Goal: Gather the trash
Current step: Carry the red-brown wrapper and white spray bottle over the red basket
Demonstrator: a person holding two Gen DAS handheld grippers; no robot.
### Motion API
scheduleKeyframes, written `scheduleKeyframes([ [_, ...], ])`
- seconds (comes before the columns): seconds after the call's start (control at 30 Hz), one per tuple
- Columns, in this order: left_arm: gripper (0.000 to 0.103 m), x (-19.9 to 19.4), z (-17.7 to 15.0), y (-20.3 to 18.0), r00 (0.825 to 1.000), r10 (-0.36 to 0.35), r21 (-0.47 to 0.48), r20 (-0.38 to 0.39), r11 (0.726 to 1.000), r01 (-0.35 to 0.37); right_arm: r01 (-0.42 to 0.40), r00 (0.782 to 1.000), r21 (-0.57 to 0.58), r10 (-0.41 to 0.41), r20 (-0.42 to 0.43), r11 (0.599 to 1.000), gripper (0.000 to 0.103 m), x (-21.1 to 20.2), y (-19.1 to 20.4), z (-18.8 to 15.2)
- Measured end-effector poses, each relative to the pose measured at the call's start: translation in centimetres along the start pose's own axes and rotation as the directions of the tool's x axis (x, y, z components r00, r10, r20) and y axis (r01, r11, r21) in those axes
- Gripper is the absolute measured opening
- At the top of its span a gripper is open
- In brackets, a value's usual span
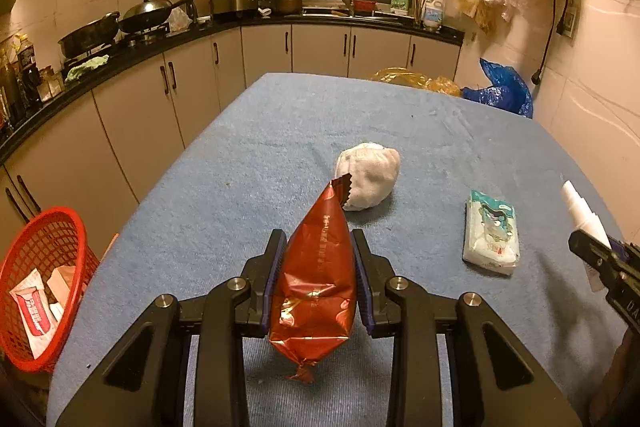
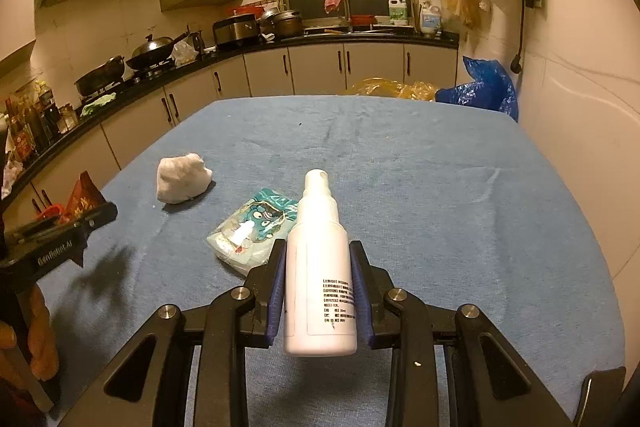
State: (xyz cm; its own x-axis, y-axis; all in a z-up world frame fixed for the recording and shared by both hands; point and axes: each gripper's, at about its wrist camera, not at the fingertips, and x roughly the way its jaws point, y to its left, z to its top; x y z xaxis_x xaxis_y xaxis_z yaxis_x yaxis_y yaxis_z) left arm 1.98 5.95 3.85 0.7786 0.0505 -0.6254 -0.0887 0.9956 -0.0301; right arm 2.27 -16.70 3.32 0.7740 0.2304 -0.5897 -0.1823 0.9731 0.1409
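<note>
At frame centre, the left gripper (image 1: 318,247) clamped a red foil wrapper (image 1: 316,279) above the blue-covered counter (image 1: 240,163); it looked light, crinkly, best pinched mid-body. The right gripper (image 2: 318,255) squeezed a white spray bottle (image 2: 320,275), seemingly rigid and slick. At lower left, the red basket (image 1: 36,267) was cut off, its contents unclear.

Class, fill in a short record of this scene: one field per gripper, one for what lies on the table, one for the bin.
left gripper: shut on red snack wrapper
right gripper: shut on white spray bottle
on blue table: white crumpled wad, tissue pack
red basket: left of table, holds packaging
</note>
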Motion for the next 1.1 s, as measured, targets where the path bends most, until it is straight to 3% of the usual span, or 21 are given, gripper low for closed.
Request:
scheduleKeyframes([
  [0.2,0.031,-3.2,0.1,1.2,1.000,-0.024,-0.014,-0.003,1.000,0.024,-0.077,0.995,0.029,0.079,-0.057,0.997,0.032,-1.4,1.6,0.2],
  [0.4,0.031,-7.3,0.2,3.9,0.999,-0.027,-0.042,0.037,0.999,0.028,-0.173,0.982,-0.015,0.172,-0.081,0.985,0.032,-2.4,6.1,1.0],
  [0.67,0.031,-10.2,-0.4,9.1,0.999,0.018,-0.072,0.048,0.997,-0.014,-0.323,0.938,-0.070,0.310,-0.152,0.944,0.033,-1.1,13.8,1.6],
  [1.1,0.031,-11.9,-2.6,20.9,0.984,0.175,-0.192,0.017,0.967,-0.168,-0.467,0.872,-0.167,0.420,-0.253,0.868,0.033,0.9,25.2,2.1],
])
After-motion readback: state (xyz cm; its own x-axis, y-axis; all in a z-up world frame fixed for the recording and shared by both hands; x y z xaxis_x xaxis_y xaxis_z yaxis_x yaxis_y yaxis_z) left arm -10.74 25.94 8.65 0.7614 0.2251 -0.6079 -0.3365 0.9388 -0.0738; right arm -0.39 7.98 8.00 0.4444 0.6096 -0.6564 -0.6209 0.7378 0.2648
